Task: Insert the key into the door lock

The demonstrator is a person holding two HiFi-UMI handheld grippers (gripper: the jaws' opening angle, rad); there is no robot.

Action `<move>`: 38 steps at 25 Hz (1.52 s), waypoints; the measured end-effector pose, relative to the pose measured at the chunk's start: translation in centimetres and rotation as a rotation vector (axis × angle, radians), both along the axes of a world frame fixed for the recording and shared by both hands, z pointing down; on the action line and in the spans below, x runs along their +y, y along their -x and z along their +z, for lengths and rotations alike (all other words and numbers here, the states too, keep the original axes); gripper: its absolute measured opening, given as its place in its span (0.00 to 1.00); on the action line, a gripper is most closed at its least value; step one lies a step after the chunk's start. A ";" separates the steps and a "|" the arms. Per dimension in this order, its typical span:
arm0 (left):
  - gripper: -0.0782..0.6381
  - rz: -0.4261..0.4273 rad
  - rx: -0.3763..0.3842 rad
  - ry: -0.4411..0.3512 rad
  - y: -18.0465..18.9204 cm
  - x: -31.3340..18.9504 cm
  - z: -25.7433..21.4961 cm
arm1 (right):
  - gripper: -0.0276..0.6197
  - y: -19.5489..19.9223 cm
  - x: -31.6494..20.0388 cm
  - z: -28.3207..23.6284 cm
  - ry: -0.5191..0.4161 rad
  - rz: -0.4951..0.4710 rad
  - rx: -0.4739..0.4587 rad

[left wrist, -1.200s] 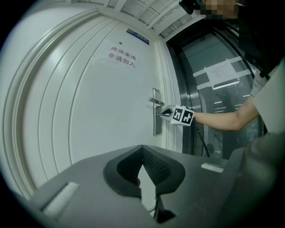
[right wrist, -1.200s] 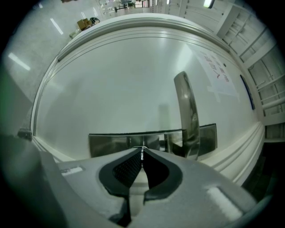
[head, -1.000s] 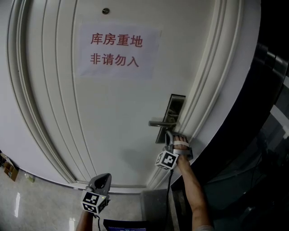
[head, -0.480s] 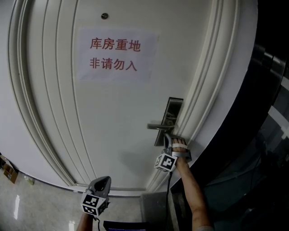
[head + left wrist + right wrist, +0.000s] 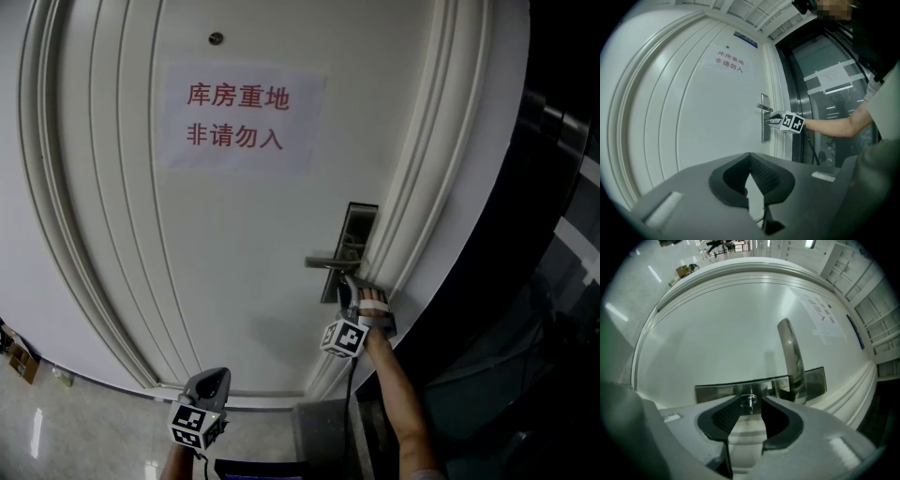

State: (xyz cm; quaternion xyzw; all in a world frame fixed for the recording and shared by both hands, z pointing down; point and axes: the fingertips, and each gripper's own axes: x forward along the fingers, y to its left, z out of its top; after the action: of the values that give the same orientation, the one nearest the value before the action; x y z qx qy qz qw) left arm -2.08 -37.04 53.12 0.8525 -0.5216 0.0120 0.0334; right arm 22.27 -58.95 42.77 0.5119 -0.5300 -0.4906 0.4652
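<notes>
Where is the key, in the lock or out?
In: the key sits in the lock plate; the right gripper has just been opening, jaws apart either side of it.

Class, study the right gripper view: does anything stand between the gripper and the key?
Nothing visible does. The key already sits in the lock plate, in the gap of the right gripper. Its jaws have just been opening, and the pads are clear of the key.

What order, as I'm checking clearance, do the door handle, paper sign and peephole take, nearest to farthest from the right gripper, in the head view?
1. Door handle, just above the right gripper.
2. Paper sign, upper left on the door.
3. Peephole, above the sign, near the top.
</notes>
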 end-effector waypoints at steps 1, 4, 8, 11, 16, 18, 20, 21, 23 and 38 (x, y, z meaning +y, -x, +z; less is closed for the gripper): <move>0.11 0.001 0.000 0.000 0.0 0.1 0.0 | 0.26 0.0 0.0 0.1 -0.004 -0.003 0.002; 0.11 0.004 0.001 -0.002 0.0 0.3 0.0 | 0.27 -0.1 0.2 0.1 -0.010 -0.006 0.006; 0.11 0.006 0.001 -0.008 0.0 0.8 -0.2 | 0.27 -0.1 1.1 -0.3 -0.021 -0.007 -0.006; 0.11 0.010 0.002 -0.014 -0.1 1.1 -0.3 | 0.27 0.0 2.4 -0.9 -0.021 -0.009 -0.049; 0.11 0.020 0.005 -0.018 -0.2 1.5 -0.5 | 0.25 -0.3 4.9 -1.5 -0.022 -0.034 -0.179; 0.11 0.029 0.005 -0.021 -0.4 1.6 -0.5 | 0.20 -0.6 6.1 -1.7 -0.032 -0.046 -0.240; 0.11 0.039 0.004 -0.024 -0.6 1.8 -0.6 | 0.16 -0.8 7.5 -1.9 -0.039 -0.062 -0.308; 0.11 0.043 0.004 -0.025 -0.7 1.8 -0.7 | 0.15 -0.8 8.2 -2.0 -0.040 -0.071 -0.346; 0.11 0.051 0.006 -0.028 -0.9 2.0 -0.7 | 0.09 -1.0 9.5 -2.0 -0.047 -0.081 -0.424; 0.11 0.104 0.002 -0.047 -1.7 2.9 -1.4 | 0.05 -2.6 19.9 -0.5 0.030 -0.179 -1.179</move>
State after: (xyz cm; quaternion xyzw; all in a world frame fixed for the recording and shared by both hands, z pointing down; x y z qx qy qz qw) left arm -0.39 -34.14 51.72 0.8790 -0.4767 0.0004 0.0132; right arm 24.86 -39.09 42.32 0.6447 -0.7467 -0.1536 0.0567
